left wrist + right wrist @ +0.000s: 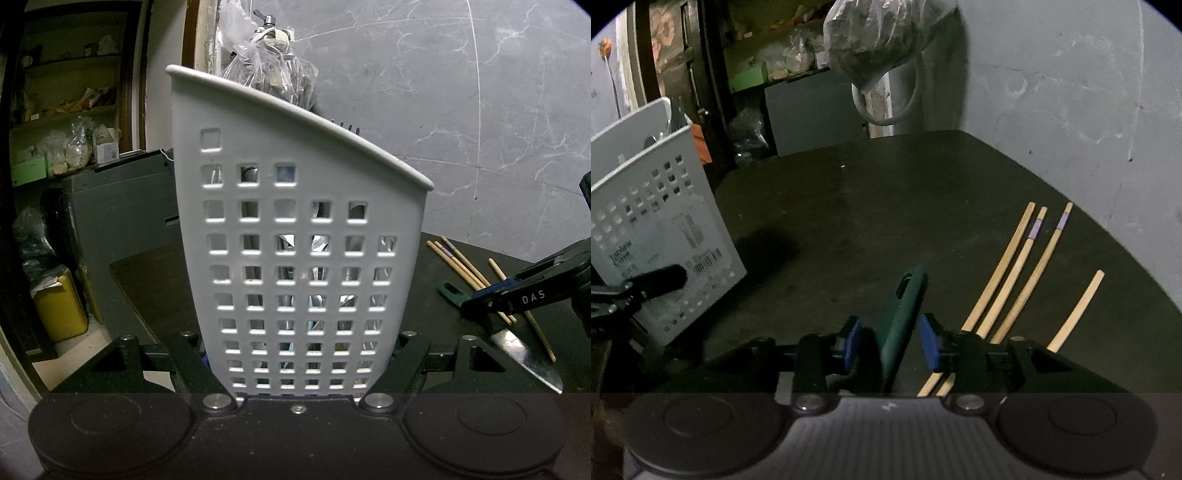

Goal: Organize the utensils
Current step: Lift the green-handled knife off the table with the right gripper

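Left tongs (299, 373) point slightly downward, clamped on the base of the white perforated utensil holder (295, 229), which stands upright on the dark bench (886, 192). Right tongs (888, 343) point steeply downward, jaws part-way open around the green knife handle (901, 317); whether the blue pads (931, 343) press on it appears doubtful. The knife blade (524, 354) lies at four o'clock from the holder. Four wooden chopsticks (1008, 269) lie at two o'clock from the right tongs. A plastic bag (879, 33) hangs behind.
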`<state>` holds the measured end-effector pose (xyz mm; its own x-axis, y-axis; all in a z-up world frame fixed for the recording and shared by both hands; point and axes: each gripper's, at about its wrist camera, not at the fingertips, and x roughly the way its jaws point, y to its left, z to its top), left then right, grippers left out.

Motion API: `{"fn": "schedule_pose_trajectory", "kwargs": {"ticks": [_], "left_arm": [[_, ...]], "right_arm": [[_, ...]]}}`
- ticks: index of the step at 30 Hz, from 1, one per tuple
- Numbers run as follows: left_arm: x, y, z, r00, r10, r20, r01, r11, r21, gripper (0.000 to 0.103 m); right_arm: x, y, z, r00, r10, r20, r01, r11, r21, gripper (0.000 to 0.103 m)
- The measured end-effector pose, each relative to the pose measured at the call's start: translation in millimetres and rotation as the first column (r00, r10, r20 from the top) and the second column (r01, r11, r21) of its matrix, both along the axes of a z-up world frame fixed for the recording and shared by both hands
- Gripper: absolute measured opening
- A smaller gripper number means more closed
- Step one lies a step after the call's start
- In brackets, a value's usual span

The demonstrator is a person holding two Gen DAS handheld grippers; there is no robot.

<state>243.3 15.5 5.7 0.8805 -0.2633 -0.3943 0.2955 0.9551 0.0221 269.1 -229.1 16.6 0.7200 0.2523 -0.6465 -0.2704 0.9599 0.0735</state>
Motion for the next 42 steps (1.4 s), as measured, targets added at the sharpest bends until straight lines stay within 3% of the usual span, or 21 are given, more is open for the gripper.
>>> {"fn": "schedule_pose_trajectory", "kwargs": {"ticks": [1,8,11,14,17,22,30,34,39,42], "left_arm": [[0,0,0,1.0,0.0,0.0,0.0,1.0,-0.001,0.076],[0,0,0,1.0,-0.001,0.0,0.001,1.0,-0.003,0.076],[0,0,0,1.0,-0.001,0.0,0.001,1.0,-0.003,0.076],[0,0,0,1.0,-0.002,0.001,0.002,1.0,-0.004,0.076],[0,0,0,1.0,-0.002,0.001,0.002,1.0,-0.005,0.076],[0,-1,0,1.0,-0.004,0.001,0.004,1.0,-0.007,0.076],[1,-1,1,1.0,-0.007,0.002,0.007,1.0,-0.015,0.076],[1,-1,1,1.0,-0.008,0.002,0.008,1.0,-0.017,0.076],[0,2,-1,1.0,-0.01,0.004,0.01,1.0,-0.024,0.076],[1,3,-1,1.0,-0.011,0.005,0.012,1.0,-0.025,0.076]], "right_arm": [[0,0,-1,1.0,-0.009,0.004,0.009,1.0,-0.008,0.024],[-1,3,0,1.0,-0.029,0.003,0.029,0.999,-0.025,0.019],[-5,12,1,1.0,-0.02,0.023,0.022,0.995,-0.098,0.019],[-16,30,1,0.998,0.008,0.066,0.007,0.973,-0.229,0.019],[-28,50,-4,0.993,0.055,0.108,-0.011,0.927,-0.376,0.019],[-51,82,-20,0.974,0.155,0.168,-0.025,0.803,-0.596,0.019],[-71,104,-37,0.953,0.241,0.184,-0.036,0.69,-0.723,0.018],[-79,113,-49,0.939,0.292,0.184,-0.035,0.611,-0.791,0.018],[-78,114,-45,0.94,0.299,0.161,-0.066,0.626,-0.777,0.018],[-81,115,-46,0.937,0.31,0.162,-0.064,0.608,-0.791,0.017]]}}
